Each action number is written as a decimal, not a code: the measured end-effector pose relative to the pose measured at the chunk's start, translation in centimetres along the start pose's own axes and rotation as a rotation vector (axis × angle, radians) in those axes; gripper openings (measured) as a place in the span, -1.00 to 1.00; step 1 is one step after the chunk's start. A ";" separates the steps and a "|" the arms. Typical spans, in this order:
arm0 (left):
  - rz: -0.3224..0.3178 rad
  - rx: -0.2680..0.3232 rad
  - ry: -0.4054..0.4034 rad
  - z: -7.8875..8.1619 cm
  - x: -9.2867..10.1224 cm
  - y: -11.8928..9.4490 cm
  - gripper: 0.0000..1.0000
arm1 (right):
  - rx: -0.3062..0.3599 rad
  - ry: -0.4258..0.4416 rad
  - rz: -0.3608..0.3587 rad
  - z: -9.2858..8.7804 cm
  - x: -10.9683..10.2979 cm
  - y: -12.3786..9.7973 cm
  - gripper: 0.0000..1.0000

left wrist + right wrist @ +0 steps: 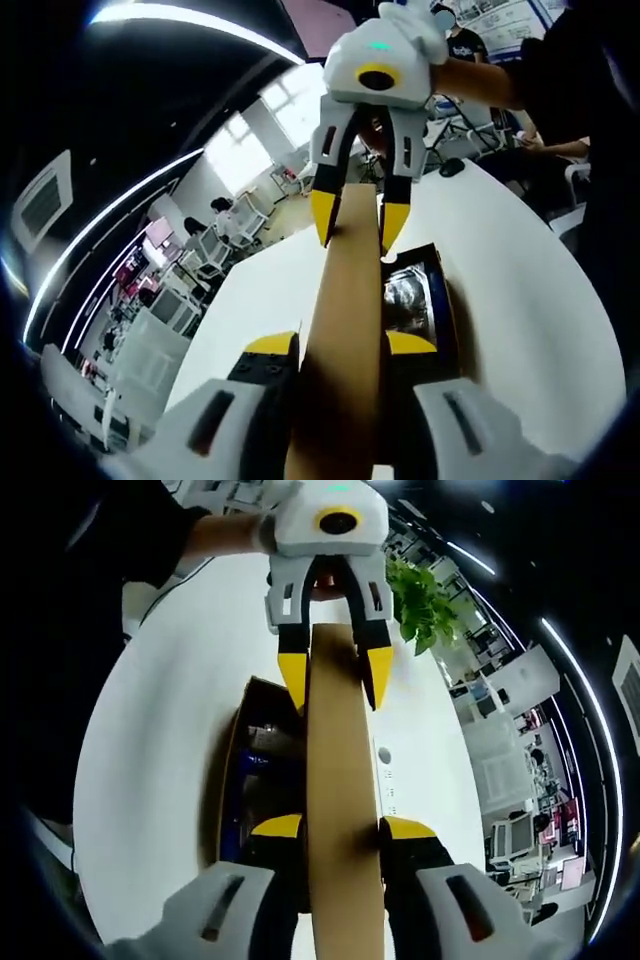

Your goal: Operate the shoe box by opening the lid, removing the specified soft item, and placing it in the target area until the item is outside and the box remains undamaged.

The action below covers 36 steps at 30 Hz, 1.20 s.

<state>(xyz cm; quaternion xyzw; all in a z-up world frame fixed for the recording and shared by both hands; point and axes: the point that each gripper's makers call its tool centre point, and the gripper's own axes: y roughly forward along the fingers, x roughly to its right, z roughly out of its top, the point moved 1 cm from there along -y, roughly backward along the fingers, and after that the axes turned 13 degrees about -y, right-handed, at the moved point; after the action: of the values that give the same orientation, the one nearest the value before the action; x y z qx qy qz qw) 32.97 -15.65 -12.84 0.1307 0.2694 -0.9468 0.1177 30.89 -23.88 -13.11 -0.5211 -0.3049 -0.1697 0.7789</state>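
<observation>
A brown cardboard lid (345,290) stands on edge, lifted above the open shoe box (440,300). My left gripper (340,345) is shut on the lid's near end. My right gripper (358,228) clamps the far end from the opposite side. In the right gripper view the same lid (340,760) runs from my right gripper (343,828) up to the left gripper (335,685). The box (232,780) lies open to the left of the lid. Something shiny and crinkled (408,295) lies inside, over a dark blue lining; the soft item is not clear to me.
The box rests on a round white table (520,310), with bare surface on both sides (150,740). A person's dark sleeve (90,600) reaches over the table. A green plant (425,600) stands beyond the far edge. Office desks and chairs (190,270) lie behind.
</observation>
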 end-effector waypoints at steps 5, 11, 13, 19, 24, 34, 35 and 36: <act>-0.007 0.000 -0.009 0.2 -0.3 0.0 -0.36 | -0.016 -0.001 -0.007 0.0 0.4 0.1 -0.44; -0.012 0.003 -0.015 0.3 -0.4 -0.1 -0.36 | -0.032 -0.028 -0.022 0.0 0.7 0.3 -0.44; -0.012 0.007 -0.018 0.3 -0.3 -0.2 -0.36 | -0.029 -0.029 -0.023 0.0 0.6 0.2 -0.45; -0.006 0.020 -0.017 0.3 -0.2 -0.2 -0.35 | -0.029 -0.031 -0.028 0.1 0.5 0.2 -0.45; 0.007 0.019 -0.036 0.3 -0.4 -0.3 -0.33 | -0.023 -0.018 -0.031 0.2 0.5 0.1 -0.45; -0.081 0.126 0.048 3.3 4.0 -4.7 -0.20 | -0.024 -0.018 -0.032 0.2 0.5 0.2 -0.45; -0.155 0.178 0.068 3.7 6.0 -5.4 -0.15 | -0.025 -0.017 -0.033 0.2 0.5 0.2 -0.45; -0.182 0.202 0.067 3.9 6.7 -5.6 -0.13 | -0.026 -0.015 -0.033 0.2 0.5 0.2 -0.45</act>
<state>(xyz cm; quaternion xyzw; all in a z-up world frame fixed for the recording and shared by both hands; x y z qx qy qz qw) 24.28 -14.13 -9.08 0.1482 0.1871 -0.9711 0.0084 31.30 -23.62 -12.85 -0.5273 -0.3169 -0.1826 0.7669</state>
